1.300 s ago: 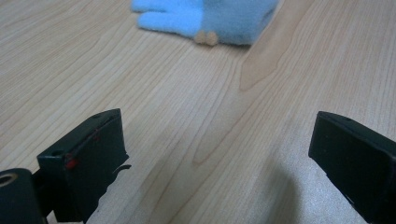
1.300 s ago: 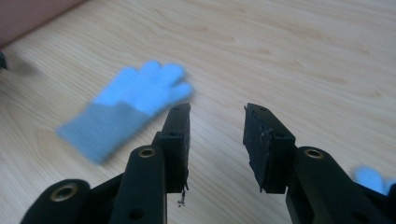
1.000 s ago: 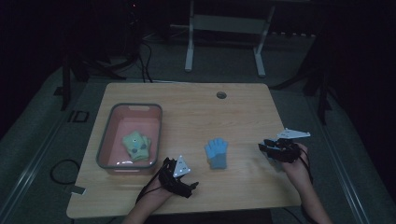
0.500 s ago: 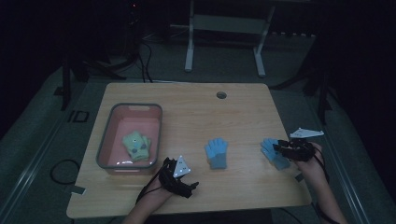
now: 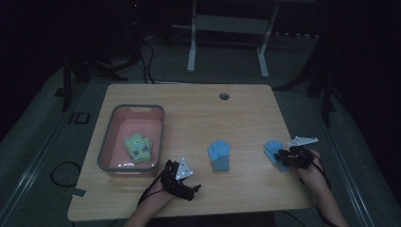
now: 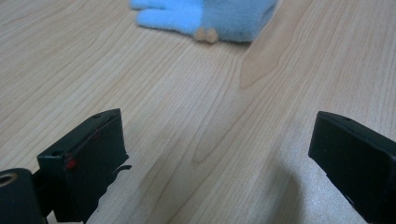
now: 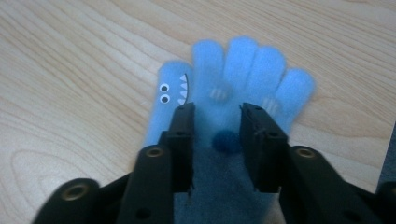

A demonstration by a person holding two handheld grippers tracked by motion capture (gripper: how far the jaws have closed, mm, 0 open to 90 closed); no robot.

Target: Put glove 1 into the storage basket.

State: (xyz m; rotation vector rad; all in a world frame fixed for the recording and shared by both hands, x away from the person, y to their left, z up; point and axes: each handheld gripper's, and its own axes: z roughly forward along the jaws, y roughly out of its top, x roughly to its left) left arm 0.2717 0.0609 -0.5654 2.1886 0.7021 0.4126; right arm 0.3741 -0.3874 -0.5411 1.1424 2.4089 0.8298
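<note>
1. A pale wooden surface stands in a dim room; a pink bin on it holds a green glove.
2. The right gripper has just been narrowing its jaws; the right blue glove lies between them, palm under the tips, not clearly pinched.
3. The left gripper rests with jaws wide and nothing between them; the middle blue glove lies well ahead of them.
4. Step in hand, judged: grasping the right blue glove. Next: close fully on fabric, then lift.
5. No readable writing; just a cartoon face on the thumb.
</note>
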